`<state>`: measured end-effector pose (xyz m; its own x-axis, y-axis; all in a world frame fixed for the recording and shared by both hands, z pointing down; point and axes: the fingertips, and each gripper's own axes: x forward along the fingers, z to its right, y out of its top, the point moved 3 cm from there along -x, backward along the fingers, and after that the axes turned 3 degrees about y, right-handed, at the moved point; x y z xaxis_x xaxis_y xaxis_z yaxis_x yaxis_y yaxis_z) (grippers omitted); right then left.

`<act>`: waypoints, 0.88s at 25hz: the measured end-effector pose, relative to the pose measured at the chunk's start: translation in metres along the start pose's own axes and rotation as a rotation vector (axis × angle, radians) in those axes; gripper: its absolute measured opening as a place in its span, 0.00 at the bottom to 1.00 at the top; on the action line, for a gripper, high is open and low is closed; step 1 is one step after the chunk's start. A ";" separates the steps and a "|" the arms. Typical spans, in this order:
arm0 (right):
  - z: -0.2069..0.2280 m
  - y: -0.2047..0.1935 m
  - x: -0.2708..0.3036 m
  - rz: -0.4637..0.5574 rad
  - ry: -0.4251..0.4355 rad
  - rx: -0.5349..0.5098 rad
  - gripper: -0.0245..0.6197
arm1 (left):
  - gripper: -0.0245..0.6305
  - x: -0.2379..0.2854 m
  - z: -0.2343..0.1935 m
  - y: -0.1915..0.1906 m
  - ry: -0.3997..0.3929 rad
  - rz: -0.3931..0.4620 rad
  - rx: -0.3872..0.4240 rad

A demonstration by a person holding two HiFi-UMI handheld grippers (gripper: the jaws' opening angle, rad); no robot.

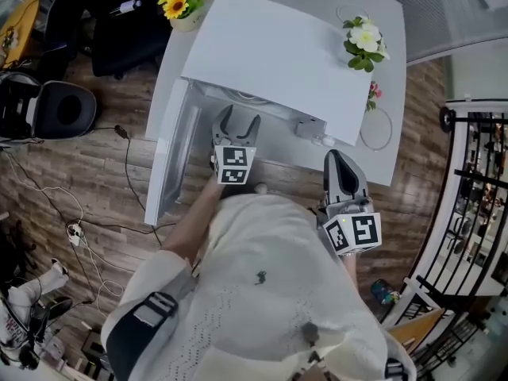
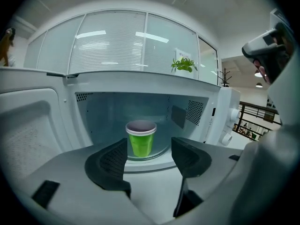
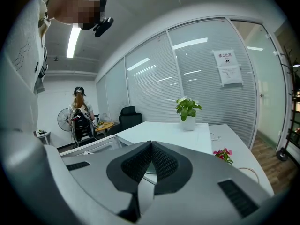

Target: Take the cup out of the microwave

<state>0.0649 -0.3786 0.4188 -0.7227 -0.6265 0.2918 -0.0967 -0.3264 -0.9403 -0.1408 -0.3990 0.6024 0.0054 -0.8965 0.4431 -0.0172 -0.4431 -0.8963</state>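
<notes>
A green cup (image 2: 140,138) with a white rim stands upright on the turntable inside the white microwave (image 2: 220,121). My left gripper (image 2: 149,153) is open in front of the cavity, with the cup seen between its jaws but farther in and untouched. In the head view the left gripper (image 1: 236,124) points into the microwave (image 1: 278,62) opening, beside its door (image 1: 171,165) swung open to the left; the cup is hidden there. My right gripper (image 1: 341,169) is shut and empty at the microwave's right front corner, and in its own view the right gripper (image 3: 150,161) has its pads pressed together.
The microwave sits on a white table (image 1: 397,22) with a yellow flower pot (image 1: 184,2) at the back left, a white flower pot (image 1: 365,42) at the back right and small pink flowers (image 1: 373,94). Cables (image 1: 79,232) lie on the wooden floor at left; a black railing (image 1: 476,189) stands right.
</notes>
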 end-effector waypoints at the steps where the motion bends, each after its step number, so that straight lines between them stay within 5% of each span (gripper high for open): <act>1: 0.001 0.000 0.001 0.000 -0.008 0.002 0.05 | 0.49 0.004 -0.002 0.000 -0.002 -0.005 -0.003; 22: 0.020 0.001 0.028 0.001 -0.129 0.050 0.05 | 0.49 0.084 -0.018 -0.015 -0.028 -0.119 0.007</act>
<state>0.0582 -0.4102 0.4289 -0.6285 -0.7114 0.3145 -0.0596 -0.3591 -0.9314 -0.1585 -0.4677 0.6535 0.0350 -0.8370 0.5461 -0.0083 -0.5466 -0.8373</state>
